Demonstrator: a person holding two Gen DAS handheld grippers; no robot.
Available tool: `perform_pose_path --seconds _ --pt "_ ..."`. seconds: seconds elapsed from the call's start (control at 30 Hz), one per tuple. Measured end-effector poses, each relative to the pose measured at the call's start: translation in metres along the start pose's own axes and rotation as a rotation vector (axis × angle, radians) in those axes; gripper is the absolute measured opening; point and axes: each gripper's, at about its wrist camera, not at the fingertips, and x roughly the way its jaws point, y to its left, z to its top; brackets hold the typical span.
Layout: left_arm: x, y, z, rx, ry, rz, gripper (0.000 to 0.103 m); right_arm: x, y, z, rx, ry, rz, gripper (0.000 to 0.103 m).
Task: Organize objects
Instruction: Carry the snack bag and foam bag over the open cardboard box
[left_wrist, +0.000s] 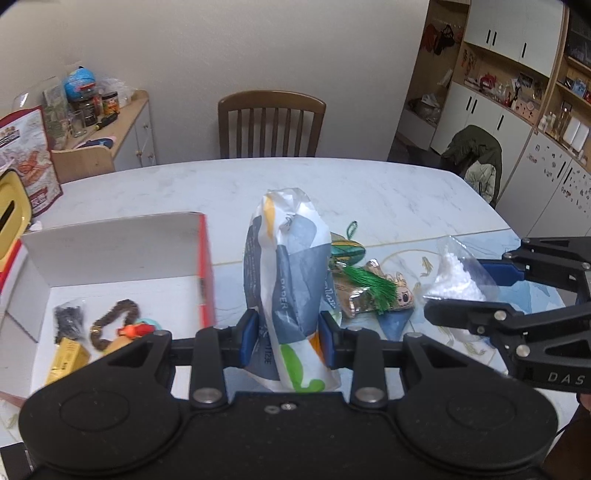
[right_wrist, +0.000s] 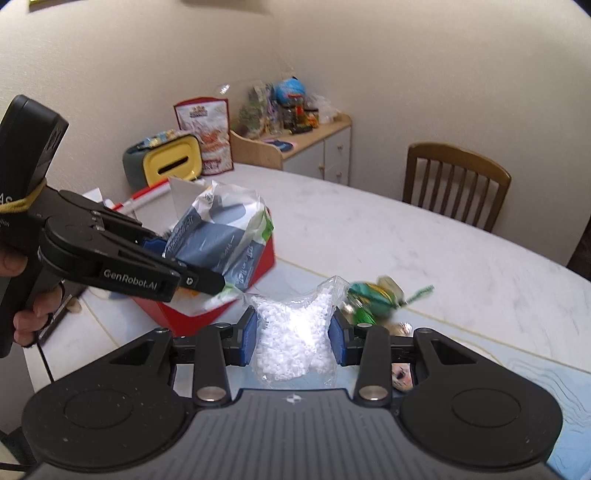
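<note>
My left gripper (left_wrist: 288, 339) is shut on a grey, white and green tissue pack (left_wrist: 288, 280) and holds it above the table, just right of the open red box (left_wrist: 205, 266). It also shows in the right wrist view (right_wrist: 192, 273), with the pack (right_wrist: 221, 236) over the box (right_wrist: 258, 266). My right gripper (right_wrist: 291, 334) is shut on a clear bag of white beads (right_wrist: 291, 332), lifted off the table; in the left wrist view the bag (left_wrist: 458, 273) sits between its fingers (left_wrist: 465, 314). A green tassel charm (left_wrist: 354, 273) and a small doll packet (left_wrist: 400, 295) lie on the table.
The box holds a brown bead bracelet (left_wrist: 110, 321), a black bag (left_wrist: 68, 321), a yellow packet (left_wrist: 66, 360) and an orange item (left_wrist: 135, 330). A yellow tissue holder (right_wrist: 173, 164) and a snack bag (right_wrist: 207, 133) stand behind it. A wooden chair (left_wrist: 271, 123) stands at the marble table's (left_wrist: 369, 192) far side.
</note>
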Motion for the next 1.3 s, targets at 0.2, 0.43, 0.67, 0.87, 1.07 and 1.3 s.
perform_pose_path --seconds 0.2,0.43,0.67,0.87,1.07,1.3 --pt "-0.016 0.032 -0.002 -0.017 -0.012 0.009 0.034 0.006 0.032 0.022 -0.019 -0.026 0.006 0.039" --pt "-0.031 0.071 -0.007 -0.034 -0.019 0.028 0.034 0.023 0.073 0.047 -0.050 -0.045 0.022 0.039" --pt "-0.038 0.108 -0.010 -0.035 -0.014 0.057 0.034 0.045 0.111 0.063 -0.070 -0.046 0.030 0.039" --pt "-0.041 0.136 -0.014 -0.040 -0.003 0.078 0.034 0.070 0.138 0.072 -0.069 -0.026 0.010 0.039" --pt "-0.037 0.160 -0.016 -0.051 0.010 0.091 0.034 0.096 0.159 0.079 -0.059 0.003 -0.031 0.039" --pt "-0.027 0.183 -0.014 -0.047 0.037 0.101 0.034 0.123 0.172 0.087 -0.009 0.044 -0.055 0.039"
